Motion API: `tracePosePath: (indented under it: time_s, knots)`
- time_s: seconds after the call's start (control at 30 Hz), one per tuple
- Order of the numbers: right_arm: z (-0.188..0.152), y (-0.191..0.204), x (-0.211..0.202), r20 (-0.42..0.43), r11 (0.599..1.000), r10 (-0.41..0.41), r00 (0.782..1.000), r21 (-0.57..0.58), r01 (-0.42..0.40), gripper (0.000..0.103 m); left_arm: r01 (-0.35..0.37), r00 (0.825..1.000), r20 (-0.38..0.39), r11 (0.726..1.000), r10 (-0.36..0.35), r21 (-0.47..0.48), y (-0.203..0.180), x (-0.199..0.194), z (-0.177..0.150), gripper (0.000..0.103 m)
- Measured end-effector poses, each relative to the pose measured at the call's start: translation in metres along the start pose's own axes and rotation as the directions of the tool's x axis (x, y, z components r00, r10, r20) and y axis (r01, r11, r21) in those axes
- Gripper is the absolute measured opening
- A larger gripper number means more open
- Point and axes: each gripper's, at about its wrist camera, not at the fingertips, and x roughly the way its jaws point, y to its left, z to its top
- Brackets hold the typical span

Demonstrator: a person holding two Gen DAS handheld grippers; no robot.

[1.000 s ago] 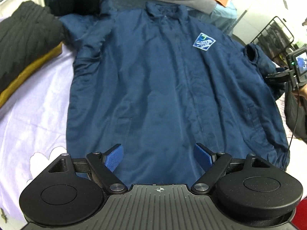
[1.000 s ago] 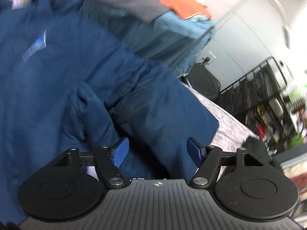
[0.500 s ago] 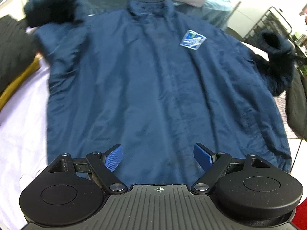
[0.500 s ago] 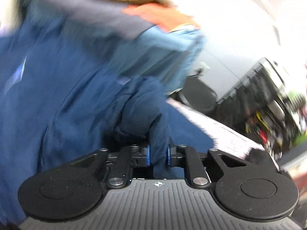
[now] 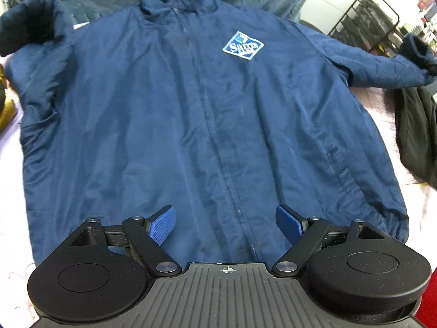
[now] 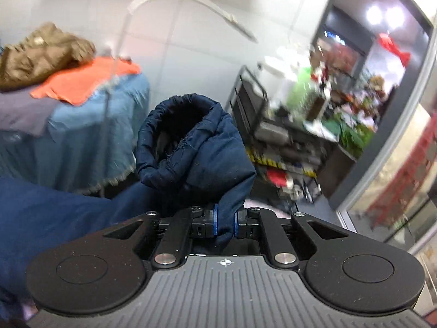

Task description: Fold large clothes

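Left wrist view: navy jacket [image 5: 207, 125] spread front-up on a pale bed sheet [image 5: 11, 191], collar at top, logo patch [image 5: 242, 45] on the chest; left gripper [image 5: 226, 222] over the hem, jaws wide apart, nothing between them. Right wrist view: right gripper [image 6: 224, 222] clamped tight on the jacket's sleeve [image 6: 196, 147] just below the cuff [image 6: 177, 114], which stands lifted above the fingers
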Motion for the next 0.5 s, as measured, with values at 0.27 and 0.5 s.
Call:
tracePosePath:
  time_s: [0.27, 0.5]
  knots:
    - [-0.036, 0.003, 0.039, -0.147, 0.978, -0.026, 0.989, 0.201, 0.056, 0.012, -0.031, 0.999, -0.018, 0.999, 0.031, 0.035, -0.006, 0.005, -0.012, 0.103]
    - [-0.001, 0.022, -0.017, 0.015, 0.941, 0.190, 0.982, 0.284, -0.186, 0.013, -0.049, 0.999, -0.006, 0.998, 0.049, -0.042, 0.016, 0.003, -0.016, 0.103]
